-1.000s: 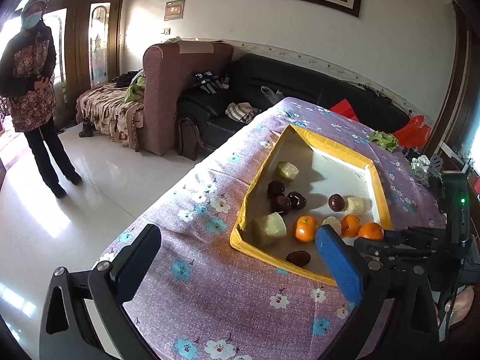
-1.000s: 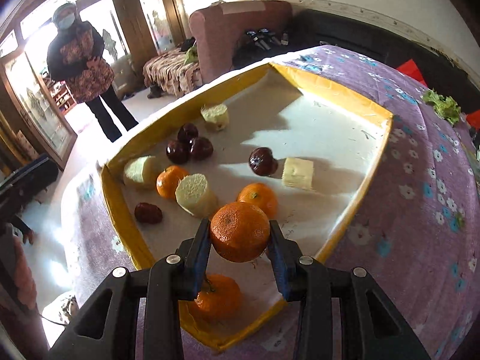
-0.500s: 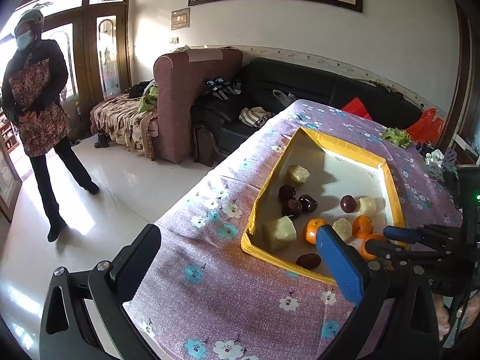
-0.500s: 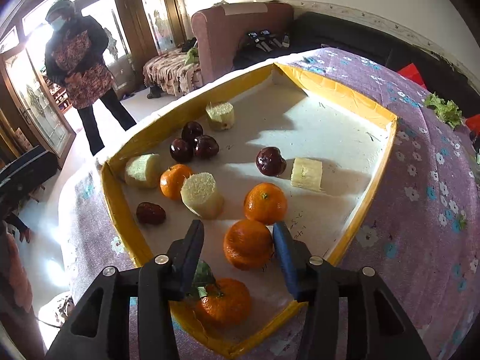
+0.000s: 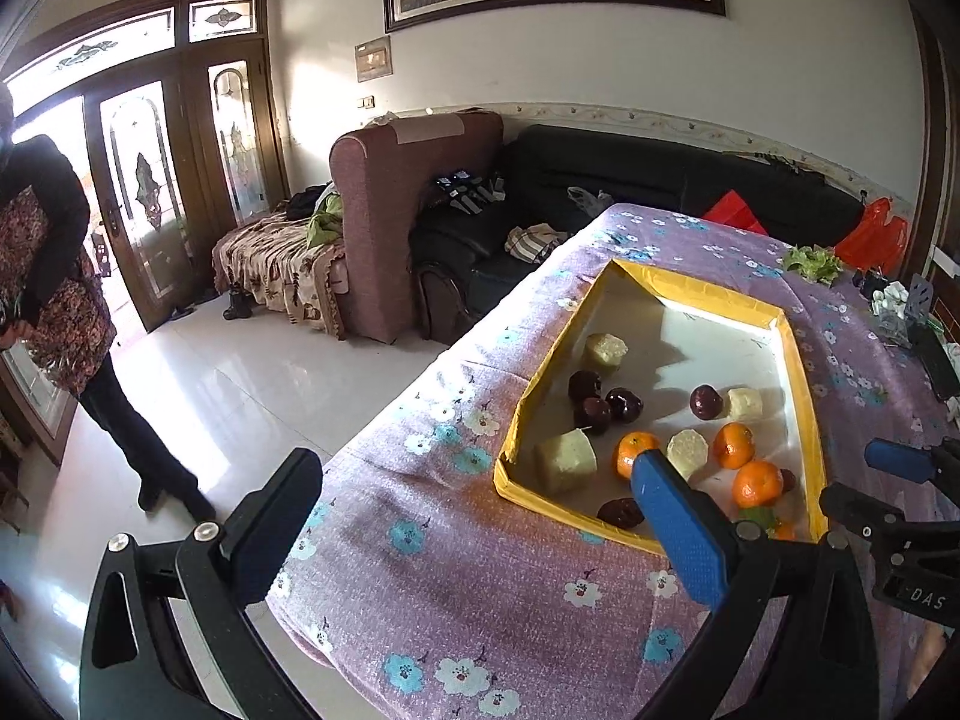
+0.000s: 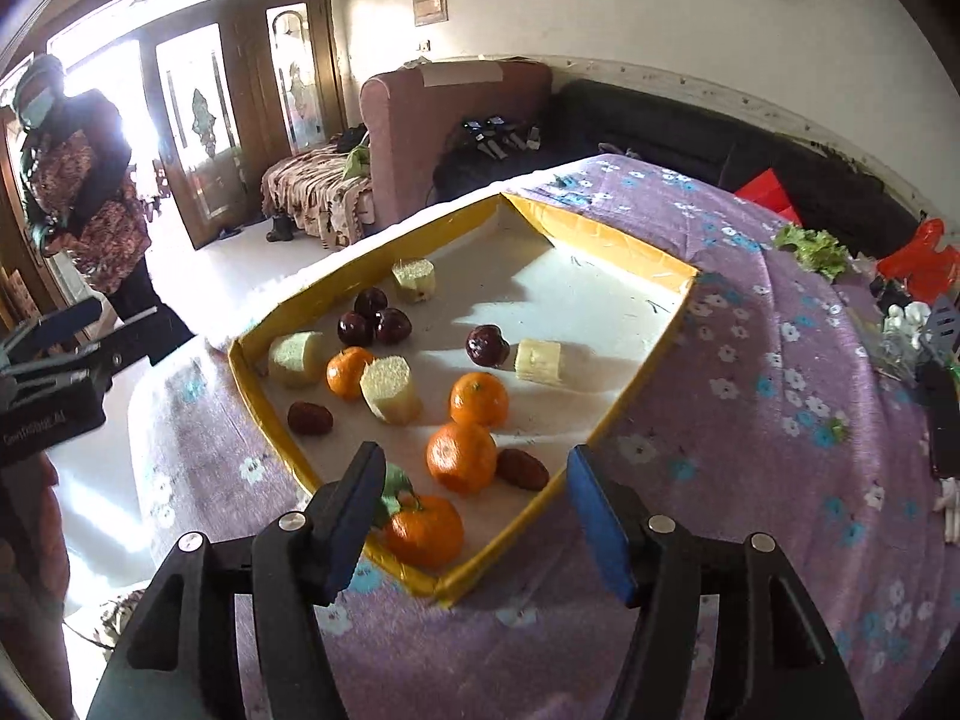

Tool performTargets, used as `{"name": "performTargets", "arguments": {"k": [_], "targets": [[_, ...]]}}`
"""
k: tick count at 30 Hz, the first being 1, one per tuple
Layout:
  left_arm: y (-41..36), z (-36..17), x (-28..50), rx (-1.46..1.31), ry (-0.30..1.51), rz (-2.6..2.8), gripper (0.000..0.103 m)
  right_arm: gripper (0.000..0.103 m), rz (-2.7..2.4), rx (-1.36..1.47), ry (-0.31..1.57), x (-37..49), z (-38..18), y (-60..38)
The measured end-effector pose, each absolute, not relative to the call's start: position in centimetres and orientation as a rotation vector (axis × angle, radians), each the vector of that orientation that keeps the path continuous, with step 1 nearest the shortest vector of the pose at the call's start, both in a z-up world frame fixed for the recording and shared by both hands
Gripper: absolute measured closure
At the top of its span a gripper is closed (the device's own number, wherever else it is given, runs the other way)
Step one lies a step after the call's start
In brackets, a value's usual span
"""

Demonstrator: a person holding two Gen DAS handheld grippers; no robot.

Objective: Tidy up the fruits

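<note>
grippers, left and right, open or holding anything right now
Left gripper: open, nothing between its jaws.
Right gripper: open, jaws just been opening, holding nothing; the tangerine sits in the tray.

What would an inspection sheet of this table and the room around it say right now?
Surface: table under a purple flowered cloth.
Job's things: yellow-rimmed tray holding four oranges, e.g., dark red fruits, e.g., and pale cut chunks, e.g..
Clutter: green leaves and small odds and ends at the far right table edge.
Grippers: right gripper open, its jaws having just been opening, nothing pressed between them; left gripper open and empty.
Cables: nothing seen.
Surroundings: black sofa, pink armchair, a person standing by the glass doors.
</note>
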State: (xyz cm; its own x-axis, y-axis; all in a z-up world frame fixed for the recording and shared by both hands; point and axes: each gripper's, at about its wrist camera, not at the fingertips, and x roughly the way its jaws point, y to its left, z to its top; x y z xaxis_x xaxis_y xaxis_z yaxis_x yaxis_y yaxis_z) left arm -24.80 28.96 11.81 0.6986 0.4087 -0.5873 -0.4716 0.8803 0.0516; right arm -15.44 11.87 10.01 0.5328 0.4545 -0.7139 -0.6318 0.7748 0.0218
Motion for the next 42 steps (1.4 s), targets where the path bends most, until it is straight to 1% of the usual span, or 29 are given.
{"name": "performTargets", "arguments": {"k": [5, 15, 27, 34, 42], "targets": [[28.7, 12.3, -25.7, -0.102, 0.613, 0.507, 0.000, 0.032, 0.627, -0.244, 0.768, -16.7, 9.6, 9.9], [29.1, 13.0, -26.6, -0.141, 0.598, 0.519, 0.000, 0.031, 0.544, -0.173, 0.809, -16.2, 8.5, 5.7], [29.1, 13.4, -26.7, -0.142, 0.559, 0.535, 0.000, 0.030, 0.547, -0.182, 0.831, -16.1, 7.4, 6.3], [28.7, 14.8, -28.4, -0.123, 0.413, 0.588, 0.000, 0.030, 0.550, -0.196, 0.827, -15.9, 7.4, 7.1], [27.6, 17.5, -31.7, -0.081, 0.148, 0.688, 0.000, 0.029, 0.562, -0.205, 0.824, -16.0, 7.2, 7.7]]}}
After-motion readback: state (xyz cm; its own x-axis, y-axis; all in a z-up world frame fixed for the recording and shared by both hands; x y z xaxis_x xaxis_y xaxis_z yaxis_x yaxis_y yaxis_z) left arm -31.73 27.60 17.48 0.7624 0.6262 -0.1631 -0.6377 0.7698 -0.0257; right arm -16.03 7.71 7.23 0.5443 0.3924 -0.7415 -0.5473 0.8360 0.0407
